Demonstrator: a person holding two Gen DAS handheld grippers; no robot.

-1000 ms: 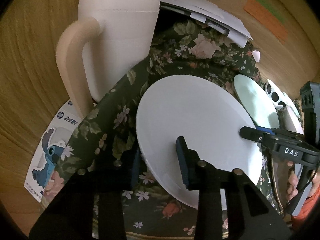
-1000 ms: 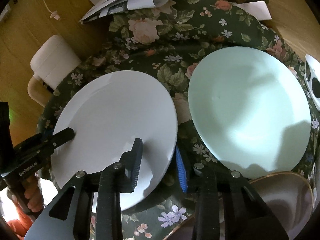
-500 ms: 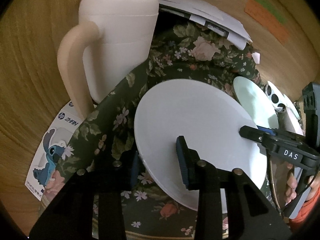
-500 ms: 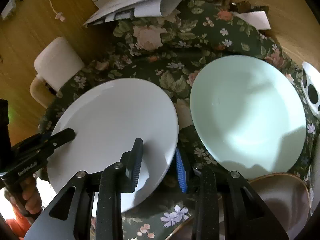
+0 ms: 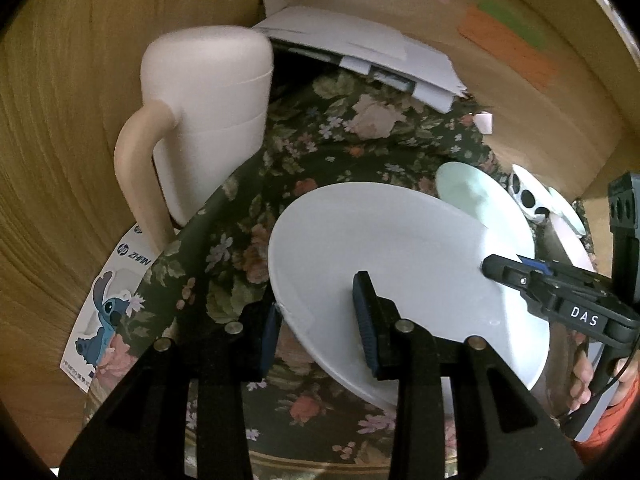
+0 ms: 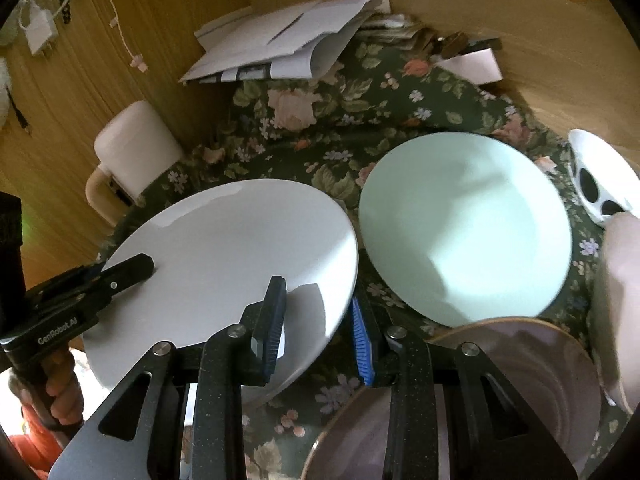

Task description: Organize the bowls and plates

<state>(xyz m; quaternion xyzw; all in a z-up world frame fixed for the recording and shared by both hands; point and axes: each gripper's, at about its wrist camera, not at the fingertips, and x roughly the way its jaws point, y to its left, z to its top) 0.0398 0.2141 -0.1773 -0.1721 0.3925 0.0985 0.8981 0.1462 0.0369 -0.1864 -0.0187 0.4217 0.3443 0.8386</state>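
We have raised the white plate (image 6: pixel 224 256) off the floral cloth (image 6: pixel 320 128) beside the green plate (image 6: pixel 464 228); left gripper (image 5: pixel 316 320) and right gripper (image 6: pixel 320 320) clamp opposite rims, ready for stacking.

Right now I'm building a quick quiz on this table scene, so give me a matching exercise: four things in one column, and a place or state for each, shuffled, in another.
Things:
1. white plate
2. mint plate
3. lidded pitcher
4. papers

Places or states:
A. flat on the floral cloth, right of the white plate
B. heaped at the far edge of the cloth
C. gripped at opposite rims by the left gripper and right gripper
D. standing by the wooden wall, handle outward

Pairs: 1-C, 2-A, 3-D, 4-B
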